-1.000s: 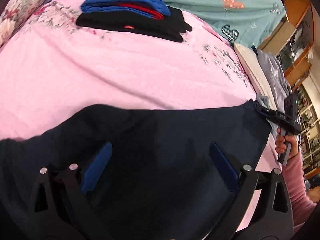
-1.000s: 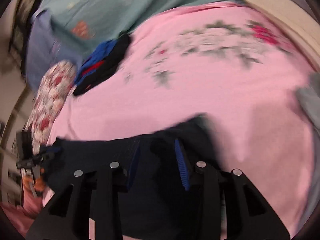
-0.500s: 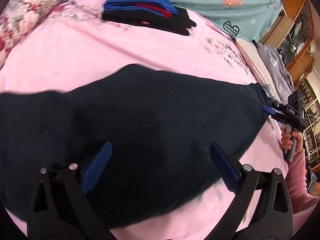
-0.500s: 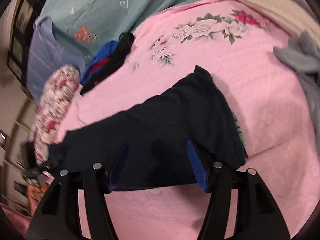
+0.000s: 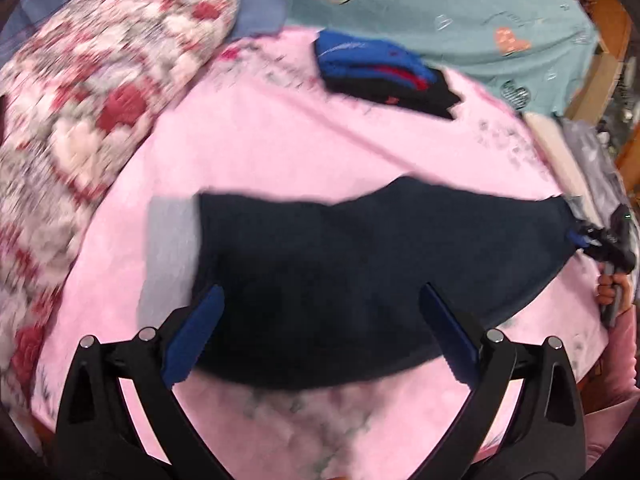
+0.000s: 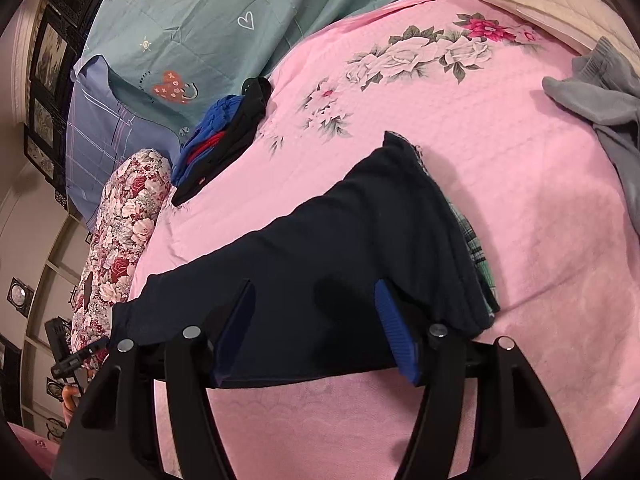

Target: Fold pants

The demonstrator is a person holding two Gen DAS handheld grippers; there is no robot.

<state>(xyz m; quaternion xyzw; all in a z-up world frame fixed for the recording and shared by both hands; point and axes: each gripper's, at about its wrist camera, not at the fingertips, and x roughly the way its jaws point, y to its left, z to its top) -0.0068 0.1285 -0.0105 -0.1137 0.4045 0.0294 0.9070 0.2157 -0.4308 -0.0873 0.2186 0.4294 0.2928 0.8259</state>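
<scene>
Our pants (image 6: 344,248) lie flat on the pink bed (image 6: 460,148), stretched along the near edge, a dark navy strip running from the waist end toward the flowered bolster (image 6: 120,232) at the bed's far side. They look soft and light, a limp knit that will sag and wrinkle wherever we do not support it, and will slide easily over the bedspread. Nothing here is fragile. We judge the best holds to be the corners of the waistband and the leg hems, where the doubled cloth gives the fingers something thicker to bite.

Our right gripper (image 6: 316,334) hovers over the waist end, its fingers (image 6: 394,338) apart with nothing pinched; the cloth lies just beyond and below them, and a checked lining shows at the waistband edge. Our left gripper (image 5: 320,338) sits near the other half of the pants, fingers (image 5: 192,336) wide apart and empty, the dark cloth spread between and beyond them, with a grey band at the pants' left end in that view, too blurred to identify. That view is smeared with motion.

A stack of folded clothes (image 6: 224,140) rests toward the far side of the bed, well apart from the pants, and a loose grey garment (image 6: 600,96) lies near the far right edge.
</scene>
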